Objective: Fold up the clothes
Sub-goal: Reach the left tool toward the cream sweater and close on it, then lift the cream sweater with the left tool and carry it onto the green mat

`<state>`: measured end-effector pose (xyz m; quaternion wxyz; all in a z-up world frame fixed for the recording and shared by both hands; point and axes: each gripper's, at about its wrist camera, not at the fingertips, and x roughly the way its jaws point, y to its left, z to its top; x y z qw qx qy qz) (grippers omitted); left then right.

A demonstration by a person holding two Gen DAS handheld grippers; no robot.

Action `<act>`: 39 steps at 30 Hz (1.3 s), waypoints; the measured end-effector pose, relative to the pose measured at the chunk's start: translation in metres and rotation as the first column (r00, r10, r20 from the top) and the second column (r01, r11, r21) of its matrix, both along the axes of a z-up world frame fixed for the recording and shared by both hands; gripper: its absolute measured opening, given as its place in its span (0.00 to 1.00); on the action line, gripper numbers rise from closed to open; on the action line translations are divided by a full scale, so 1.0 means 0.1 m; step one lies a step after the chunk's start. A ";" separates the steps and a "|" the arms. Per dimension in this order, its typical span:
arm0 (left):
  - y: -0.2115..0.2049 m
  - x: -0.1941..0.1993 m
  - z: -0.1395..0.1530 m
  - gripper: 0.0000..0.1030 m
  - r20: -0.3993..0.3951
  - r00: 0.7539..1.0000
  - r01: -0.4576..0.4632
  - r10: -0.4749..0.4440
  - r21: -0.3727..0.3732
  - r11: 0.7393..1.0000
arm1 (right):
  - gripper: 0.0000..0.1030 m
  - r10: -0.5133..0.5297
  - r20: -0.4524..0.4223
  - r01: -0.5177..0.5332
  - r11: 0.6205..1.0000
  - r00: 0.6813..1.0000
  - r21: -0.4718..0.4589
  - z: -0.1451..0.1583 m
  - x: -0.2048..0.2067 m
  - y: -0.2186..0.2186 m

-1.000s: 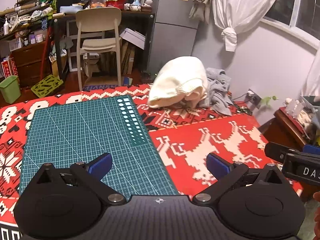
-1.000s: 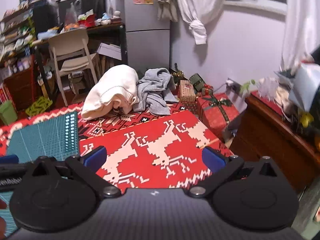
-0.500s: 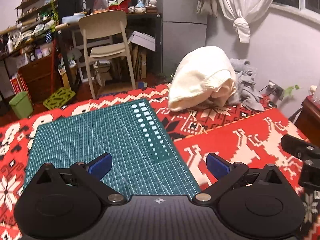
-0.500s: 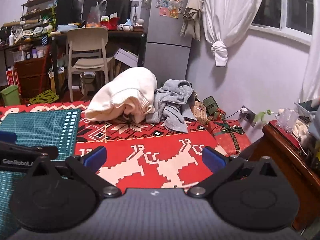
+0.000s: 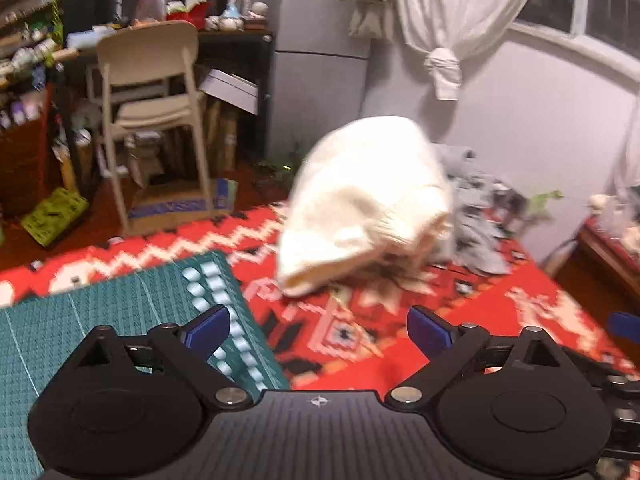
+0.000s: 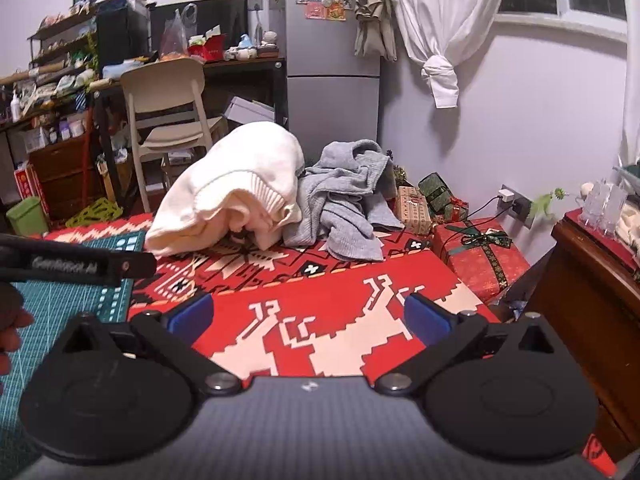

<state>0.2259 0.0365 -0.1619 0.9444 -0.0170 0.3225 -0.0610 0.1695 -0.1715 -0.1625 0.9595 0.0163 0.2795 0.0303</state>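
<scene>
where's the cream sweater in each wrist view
Left wrist: the cream sweater sits right of centre, blurred, beyond the open left gripper, with the grey garment at its right.
Right wrist: the cream sweater lies left of centre, above the open right gripper, touching the grey garment.
Shared landmark: the knotted white curtain.

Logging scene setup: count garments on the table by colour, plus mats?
Cream sweater: 1
Grey garment: 1
Green cutting mat: 1
Total: 3. Both garments lie bunched on the red patterned cloth, touching each other.
</scene>
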 end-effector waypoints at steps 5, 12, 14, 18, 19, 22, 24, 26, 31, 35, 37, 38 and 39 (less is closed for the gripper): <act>-0.02 0.24 -0.12 0.93 0.004 1.000 -0.028 0.028 0.131 0.991 | 0.99 0.030 -0.002 -0.029 0.998 1.000 0.050 -0.05 0.23 -0.01; 0.04 0.56 -0.18 0.78 -0.005 0.999 0.049 -0.049 0.027 0.998 | 0.99 0.044 -0.024 -0.042 0.998 0.999 0.042 -0.10 0.62 0.05; -0.02 0.64 -0.22 0.65 -0.019 0.999 0.051 -0.050 0.074 0.996 | 0.99 0.027 -0.030 -0.024 0.997 0.999 0.068 -0.12 0.67 -0.01; -0.10 0.73 -0.27 0.42 -0.025 0.997 0.078 -0.075 0.142 0.987 | 0.99 0.013 -0.027 -0.010 0.991 1.000 0.131 -0.21 0.71 -0.16; -0.10 0.74 -0.27 0.39 -0.024 0.997 0.082 -0.079 0.142 0.986 | 0.99 0.010 -0.027 -0.006 0.989 1.000 0.147 -0.24 0.71 -0.19; -0.13 0.79 -0.28 0.16 -0.038 0.998 0.063 -0.058 0.159 0.985 | 0.99 0.004 -0.027 0.001 0.987 1.000 0.162 -0.28 0.73 -0.24; -0.11 0.80 -0.24 0.07 -0.030 0.999 0.045 -0.041 0.139 0.989 | 0.99 0.002 -0.029 0.002 0.988 1.000 0.156 -0.30 0.73 -0.24; -0.06 0.77 -0.17 0.06 -0.012 1.000 0.016 -0.014 0.108 0.994 | 0.99 0.005 -0.038 0.001 0.988 0.999 0.158 -0.33 0.72 -0.25; 0.00 0.55 0.02 0.06 0.021 0.999 -0.035 0.033 0.084 0.996 | 0.99 -0.006 -0.042 0.013 0.988 0.999 0.151 -0.39 0.69 -0.27; 0.02 0.29 0.12 0.06 0.001 1.000 -0.026 0.026 0.048 0.999 | 0.99 -0.009 -0.057 0.018 0.986 0.998 0.167 -0.46 0.66 -0.29; 0.01 0.13 0.14 0.06 -0.021 1.000 -0.018 0.019 0.032 0.999 | 0.99 0.003 -0.058 0.007 0.986 0.998 0.169 -0.47 0.63 -0.27; 0.00 0.06 0.15 0.06 -0.032 0.999 -0.014 0.015 0.024 1.000 | 0.99 0.012 -0.054 -0.003 0.986 0.998 0.167 -0.47 0.61 -0.25; 0.01 -0.01 0.15 0.06 -0.045 0.999 -0.010 0.010 0.017 1.000 | 0.99 0.022 -0.049 -0.014 0.986 0.999 0.167 -0.46 0.59 -0.23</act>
